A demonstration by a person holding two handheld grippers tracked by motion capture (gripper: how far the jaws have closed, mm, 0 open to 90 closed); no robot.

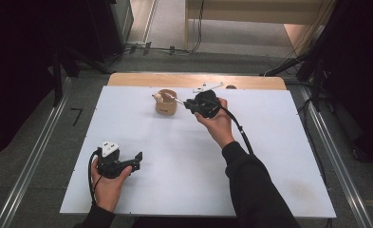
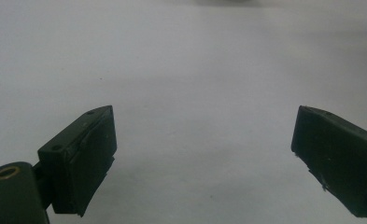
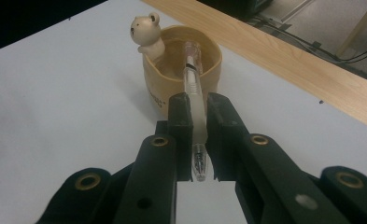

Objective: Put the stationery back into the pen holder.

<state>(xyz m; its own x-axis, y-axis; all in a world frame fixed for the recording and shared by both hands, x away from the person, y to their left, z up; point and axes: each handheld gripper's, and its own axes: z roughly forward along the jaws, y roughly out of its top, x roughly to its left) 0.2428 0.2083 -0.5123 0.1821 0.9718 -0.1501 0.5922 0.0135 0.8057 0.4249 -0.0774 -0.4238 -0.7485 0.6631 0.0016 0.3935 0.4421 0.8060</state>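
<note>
Left gripper (image 1: 137, 160) rests low at the near left of the white table (image 1: 184, 180), jaws spread wide with nothing between them; its own view gives bare tabletop ahead. It sits well apart from the work.

Farther in, the right gripper (image 3: 197, 121) is clamped on a clear pen (image 3: 194, 100), pads pressing its barrel at about mid-length. The pen's long axis runs straight along the jaws: the writing tip pokes out rearward toward the camera, the far end reaches over the near rim of the cup (image 3: 209, 70) and points down into it. So the cup lies directly ahead of the right gripper, just beyond the jaw tips.

The cup is a tan pot with a small bear figure (image 3: 146, 32) perched on its rim, left of the pen. Inside looks empty apart from the pen's end; bottom not fully visible. Judged step: pen going into the cup, release pending.
</note>
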